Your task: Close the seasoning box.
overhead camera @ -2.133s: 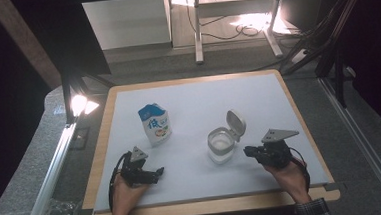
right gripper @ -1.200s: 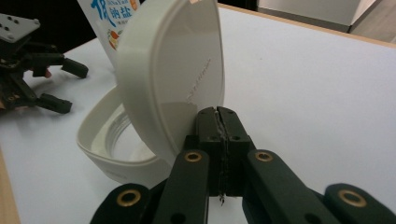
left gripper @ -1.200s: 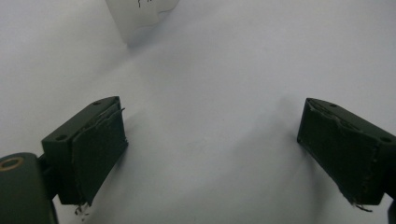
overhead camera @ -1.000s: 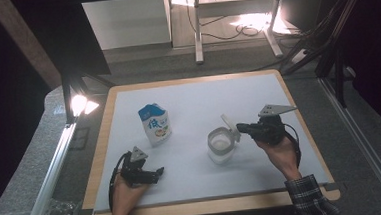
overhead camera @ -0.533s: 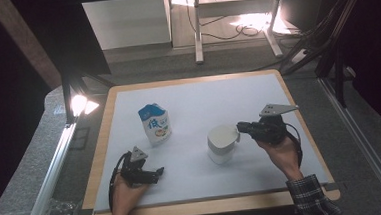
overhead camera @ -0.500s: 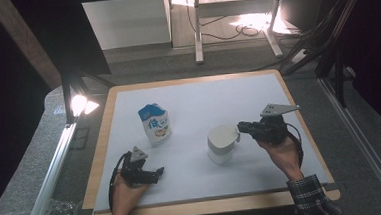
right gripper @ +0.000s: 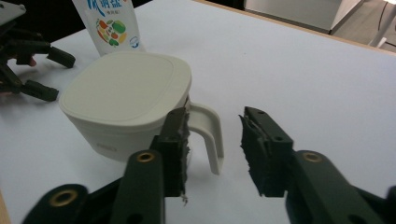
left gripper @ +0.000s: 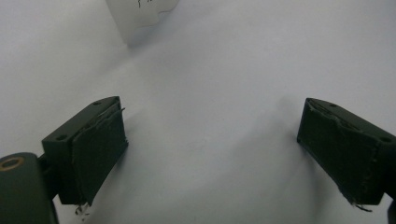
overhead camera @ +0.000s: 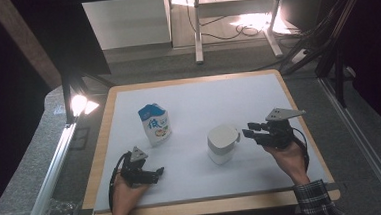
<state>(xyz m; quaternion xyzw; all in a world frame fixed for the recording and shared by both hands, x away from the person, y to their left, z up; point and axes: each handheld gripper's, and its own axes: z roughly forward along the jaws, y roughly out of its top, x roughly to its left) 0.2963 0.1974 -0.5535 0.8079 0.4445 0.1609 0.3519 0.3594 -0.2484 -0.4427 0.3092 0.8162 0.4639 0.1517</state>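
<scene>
Right claw [right gripper: 212,151] jaws apart, just been opening, handle of lidded white cup [overhead camera: 222,143] between them, pads not pressing. Cup sits mid-right on white surface [overhead camera: 213,101], lid shut. Left claw [overhead camera: 152,174] jaws wide apart over near-left surface, holding nothing. Milk carton [overhead camera: 155,124] stands far-left of cup.

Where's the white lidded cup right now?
In the high view, the white cup stands right of centre on the table, beside the right tool, with the milk carton to its left.

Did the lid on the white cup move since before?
Yes. The lid stood up open behind the white cup, toward the milk carton's far side of the table; now it lies flat, shut on the cup. The right gripper, jaws just opening, is beside the handle.
</scene>
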